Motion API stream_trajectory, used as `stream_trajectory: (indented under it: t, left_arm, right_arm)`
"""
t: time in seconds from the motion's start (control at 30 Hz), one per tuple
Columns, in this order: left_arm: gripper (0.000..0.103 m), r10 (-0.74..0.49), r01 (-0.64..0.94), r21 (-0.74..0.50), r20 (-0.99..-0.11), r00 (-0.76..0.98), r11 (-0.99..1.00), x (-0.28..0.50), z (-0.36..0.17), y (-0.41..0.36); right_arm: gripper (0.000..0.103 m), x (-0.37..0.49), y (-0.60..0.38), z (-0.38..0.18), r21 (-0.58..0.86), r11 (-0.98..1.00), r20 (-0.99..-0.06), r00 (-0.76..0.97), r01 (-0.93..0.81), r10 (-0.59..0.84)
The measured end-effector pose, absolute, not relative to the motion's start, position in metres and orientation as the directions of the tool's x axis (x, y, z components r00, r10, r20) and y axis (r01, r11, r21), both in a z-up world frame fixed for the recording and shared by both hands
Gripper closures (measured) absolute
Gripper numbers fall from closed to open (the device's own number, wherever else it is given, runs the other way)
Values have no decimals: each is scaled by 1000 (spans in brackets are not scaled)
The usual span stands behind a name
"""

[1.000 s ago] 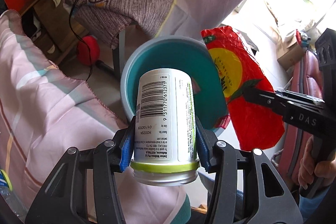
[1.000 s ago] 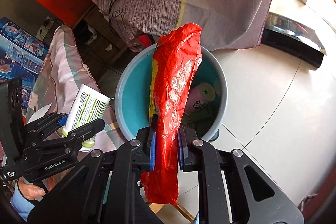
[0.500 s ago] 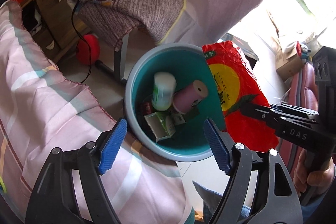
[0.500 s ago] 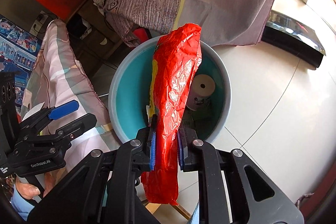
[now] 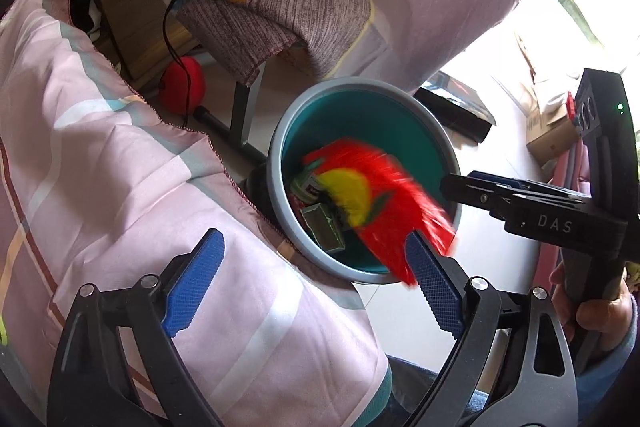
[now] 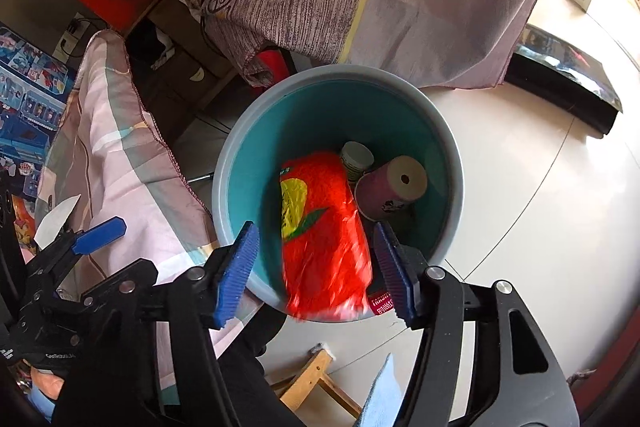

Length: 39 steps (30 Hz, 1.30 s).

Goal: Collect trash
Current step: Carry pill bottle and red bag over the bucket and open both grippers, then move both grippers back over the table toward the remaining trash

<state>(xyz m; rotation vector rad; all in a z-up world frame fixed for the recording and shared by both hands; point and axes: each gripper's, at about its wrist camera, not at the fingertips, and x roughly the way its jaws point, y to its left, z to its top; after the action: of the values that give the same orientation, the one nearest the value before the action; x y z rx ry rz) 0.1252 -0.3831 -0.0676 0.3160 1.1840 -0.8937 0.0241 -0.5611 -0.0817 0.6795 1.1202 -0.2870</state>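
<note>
Crinkly red-and-yellow foil snack bag [image 6: 320, 227] blurred, loose over my one round teal plastic bin [image 6: 240, 163] (one pink paper cup [image 6: 390, 187] inside), my two grippers, right gripper [image 6: 316, 267] and left gripper [image 5: 312, 285], both opening, gripping nothing.

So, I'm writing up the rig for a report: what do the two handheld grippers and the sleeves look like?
Both grippers, left and right, are black angular frames with silver pivot bolts and ribbed blue finger pads. The right one bears white "DAS" lettering and a green light. The sleeve is light blue.

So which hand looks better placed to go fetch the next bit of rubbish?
Probably the left. The left gripper stands wide with nothing between its pads, off the bin. The right gripper is opening above the bin, the red bag dropping free between them.
</note>
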Motion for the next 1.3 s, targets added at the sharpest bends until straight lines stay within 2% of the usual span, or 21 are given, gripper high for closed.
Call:
stream_trajectory:
  t: [0.07, 0.33, 0.47, 0.97, 1.3]
  left_arm:
    - [11, -433, 742, -225, -896, 97, 631, 125, -67, -381]
    - [11, -437, 735, -227, -893, 104, 639, 121, -64, -362]
    - [11, -439, 721, -231, -892, 112, 653, 121, -61, -344]
    - [11, -432, 609, -224, -875, 219, 761, 129, -42, -224]
    - [10, -417, 465, -246, -854, 310, 850, 146, -31, -113]
  right_arm:
    - [29, 23, -561, -81, 356, 758, -899, 423, 546, 117]
    - [26, 21, -553, -78, 336, 752, -913, 393, 567, 112]
    - [21, 26, -538, -73, 325, 772, -916, 386, 546, 112]
    - [20, 65, -441, -45, 317, 863, -908, 388, 393, 157]
    - [20, 114, -346, -18, 271, 937, -913, 367, 220, 177]
